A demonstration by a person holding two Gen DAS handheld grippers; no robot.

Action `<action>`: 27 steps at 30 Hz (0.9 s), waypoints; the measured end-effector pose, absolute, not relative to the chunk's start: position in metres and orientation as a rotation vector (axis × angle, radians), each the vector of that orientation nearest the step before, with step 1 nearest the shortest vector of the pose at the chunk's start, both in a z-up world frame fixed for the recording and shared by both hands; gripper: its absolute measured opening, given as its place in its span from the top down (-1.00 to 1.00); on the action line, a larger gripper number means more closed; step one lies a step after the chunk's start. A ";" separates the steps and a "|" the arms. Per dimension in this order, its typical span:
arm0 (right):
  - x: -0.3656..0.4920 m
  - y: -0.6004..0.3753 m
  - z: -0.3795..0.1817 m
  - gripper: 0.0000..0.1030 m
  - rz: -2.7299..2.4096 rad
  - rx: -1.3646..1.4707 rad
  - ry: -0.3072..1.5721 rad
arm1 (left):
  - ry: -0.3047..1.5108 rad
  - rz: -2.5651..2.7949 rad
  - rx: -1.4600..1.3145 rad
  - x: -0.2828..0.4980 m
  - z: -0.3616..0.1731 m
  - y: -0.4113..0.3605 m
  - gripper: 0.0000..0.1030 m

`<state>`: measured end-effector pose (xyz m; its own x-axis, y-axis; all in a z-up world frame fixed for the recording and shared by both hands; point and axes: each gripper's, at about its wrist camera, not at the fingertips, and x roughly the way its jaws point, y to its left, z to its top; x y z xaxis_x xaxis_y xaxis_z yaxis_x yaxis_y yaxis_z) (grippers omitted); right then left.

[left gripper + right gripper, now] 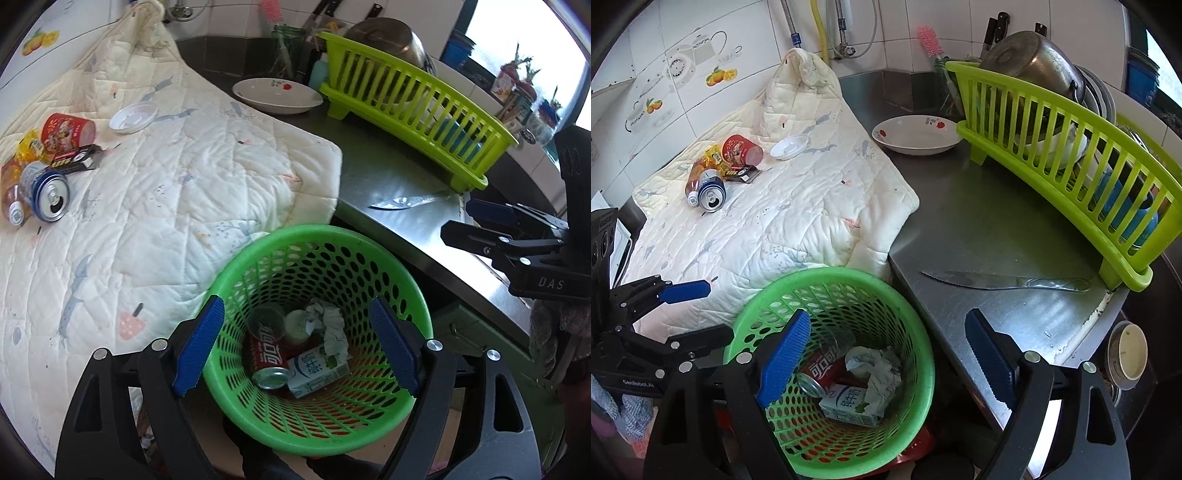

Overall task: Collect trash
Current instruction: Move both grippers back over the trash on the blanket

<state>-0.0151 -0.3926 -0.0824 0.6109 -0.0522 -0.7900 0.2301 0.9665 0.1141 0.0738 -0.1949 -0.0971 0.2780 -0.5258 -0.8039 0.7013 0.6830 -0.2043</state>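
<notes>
Looking down through the left wrist camera, I have the left gripper [295, 343] hanging over the green basket [388, 428], its blue pads spread wide with nothing between them but the view of the basket's contents. Inside I see a red cola can [266, 360] lying on its side, a milk carton [317, 371], a clear plastic cup [266, 321] and a crumpled paper wad [330, 321].

From the right wrist camera, the right gripper [890, 360] is likewise spread and empty, with one pad over the basket's rim and the other over the edge of the steel counter [979, 229] at lower right.

More trash sits on the quilted cloth [166, 184] at the far left of the left view, well apart from the basket: a blue can [46, 194] on its side with its open top toward me, a red cup [66, 131] tipped over, a small dark box [74, 158], a yellow wrapper [31, 146] and a white plastic lid [133, 117] further up.

On the bare counter, a serrated knife [997, 282] lies just beside the lime dish rack [1071, 147], and a white bowl [916, 134] rests near the rack's upper end.
</notes>
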 end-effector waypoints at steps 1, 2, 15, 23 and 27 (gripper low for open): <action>-0.013 -0.391 -0.082 -0.61 -0.158 0.210 0.901 | 0.988 -0.818 0.195 0.077 -0.096 -0.190 -0.56; -0.010 -0.388 -0.082 -0.61 -0.155 0.206 0.902 | 0.986 -0.806 0.190 0.079 -0.095 -0.186 -0.56; 0.054 -0.339 -0.068 -0.61 -0.031 0.136 0.887 | 0.974 -0.622 0.082 0.128 -0.083 -0.110 -0.56; 0.111 -0.293 -0.061 -0.61 0.073 0.087 0.884 | 0.963 -0.495 0.026 0.164 -0.079 -0.051 -0.56; 0.143 -0.265 -0.060 -0.61 0.128 0.068 0.888 | 0.961 -0.436 0.007 0.183 -0.077 -0.021 -0.56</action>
